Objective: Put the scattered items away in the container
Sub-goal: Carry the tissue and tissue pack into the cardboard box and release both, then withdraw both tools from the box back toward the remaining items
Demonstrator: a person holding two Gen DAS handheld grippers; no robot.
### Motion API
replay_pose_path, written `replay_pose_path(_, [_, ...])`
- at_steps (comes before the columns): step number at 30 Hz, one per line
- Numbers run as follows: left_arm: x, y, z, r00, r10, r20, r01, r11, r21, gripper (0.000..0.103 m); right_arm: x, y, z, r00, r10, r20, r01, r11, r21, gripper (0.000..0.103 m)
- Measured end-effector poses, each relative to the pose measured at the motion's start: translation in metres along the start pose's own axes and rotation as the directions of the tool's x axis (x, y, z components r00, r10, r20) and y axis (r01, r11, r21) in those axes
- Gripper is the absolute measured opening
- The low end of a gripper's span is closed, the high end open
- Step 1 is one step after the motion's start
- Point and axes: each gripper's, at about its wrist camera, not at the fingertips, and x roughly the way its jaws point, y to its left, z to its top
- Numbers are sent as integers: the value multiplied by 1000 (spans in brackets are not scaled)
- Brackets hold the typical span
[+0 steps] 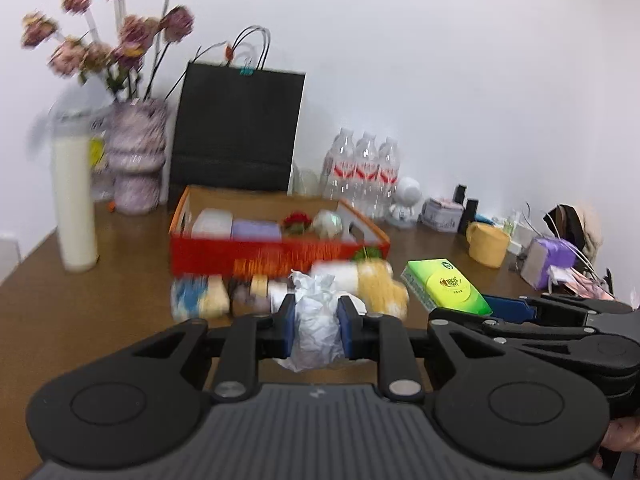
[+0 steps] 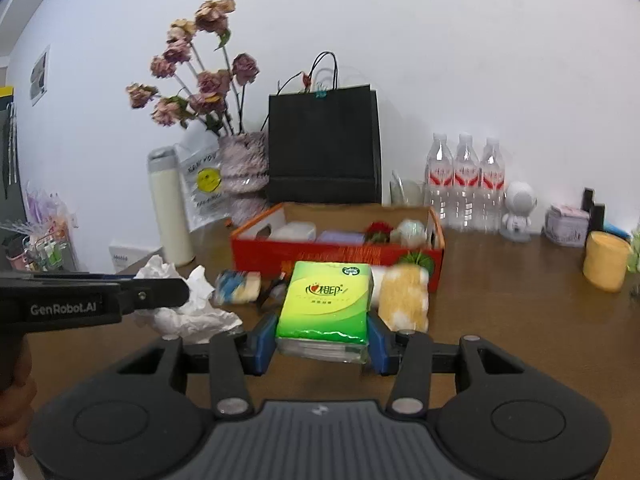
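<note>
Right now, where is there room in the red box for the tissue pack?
The red box looks crowded along its front row. Bare cardboard shows only along its back wall. On the table, open wood lies between the box and the yellow cup.

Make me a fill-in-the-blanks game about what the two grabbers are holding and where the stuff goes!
1. The left gripper is squeezing a crumpled white ____.
2. The right gripper holds a pack of tissues whose wrapper is ____.
3. The open box behind the scattered things has a front wall coloured ____.
4. By the wall stand ____ clear water bottles in a row.

Missing words: paper; green; red; three
</note>
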Motion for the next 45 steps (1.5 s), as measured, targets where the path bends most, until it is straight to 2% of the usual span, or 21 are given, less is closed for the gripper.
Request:
replay_pose_path(3, [40,3,31,1000,-4,11,3,1000,18,23,44,-25,34,1000,-6,0,6,1000,12,45])
replay_pose_path(8, [134,20,89,1000,-6,-4,6,1000,18,23,147,-68,90,995,-8,-96,8,1000,-3,45])
replay_pose_path(11, [212,35,111,996,0,-94,1,1000,12,23,220,-96,112,976,-21,-216,26,999,22,45])
replay_pose_path(14, [275,55,128,988,27,-154,-34,999,-42,23,288,-116,123,929,10,-370,22,996,82,45])
replay_pose_path(16, [309,62,136,980,43,-195,-50,998,-33,23,327,-116,123,886,2,-463,17,999,36,45])
replay_pose_path(18, [344,70,137,962,46,-270,-57,998,-32,23,360,-118,122,850,-47,-525,65,998,16,45])
replay_pose_path(21, [382,81,124,930,111,-350,-126,992,-20,24,397,-114,115,790,-65,-610,72,997,-13,46])
replay_pose_path(22, [390,83,120,922,147,-359,-156,988,5,25,403,-113,113,784,-72,-616,75,997,-20,46])
replay_pose_path(23, [393,86,119,916,163,-367,-175,985,1,31,408,-112,111,780,-73,-621,73,997,-27,46])
replay_pose_path(24, [392,90,119,920,162,-357,-183,983,-27,42,412,-110,109,778,-67,-625,66,998,-24,46])
replay_pose_path(25, [390,92,121,927,153,-343,-179,983,-43,47,414,-110,107,775,-61,-629,62,998,-20,46])
replay_pose_path(29, [381,97,130,924,143,-354,-155,988,-6,58,406,-109,111,767,-88,-636,77,996,-44,52])
replay_pose_path(31, [368,100,139,928,129,-350,-148,989,-28,73,394,-111,127,771,-91,-631,91,995,-33,56])
replay_pose_path(32, [357,102,144,933,121,-338,-147,988,-53,85,386,-112,137,777,-84,-624,97,995,-13,62])
replay_pose_path(35, [325,102,156,935,100,-341,-141,985,-97,88,353,-110,170,793,-27,-608,84,994,66,84])
replay_pose_path(36, [315,103,159,929,111,-354,-158,982,-106,92,342,-107,182,791,-10,-612,78,993,84,84])
replay_pose_path(38, [295,105,169,907,164,-387,-223,968,-111,103,325,-100,198,776,-13,-630,91,992,91,85])
replay_pose_path(41, [266,108,180,873,229,-431,-302,947,-110,103,292,-84,215,775,-50,-630,118,991,66,93])
replay_pose_path(43, [247,107,185,870,242,-429,-313,944,-102,103,275,-77,220,793,-59,-607,115,992,54,93])
replay_pose_path(44, [234,104,187,877,262,-402,-322,943,-88,103,268,-74,222,806,-56,-589,109,993,54,93])
replay_pose_path(45, [222,101,187,887,285,-362,-333,940,-76,103,258,-69,222,830,-45,-555,97,993,63,93])
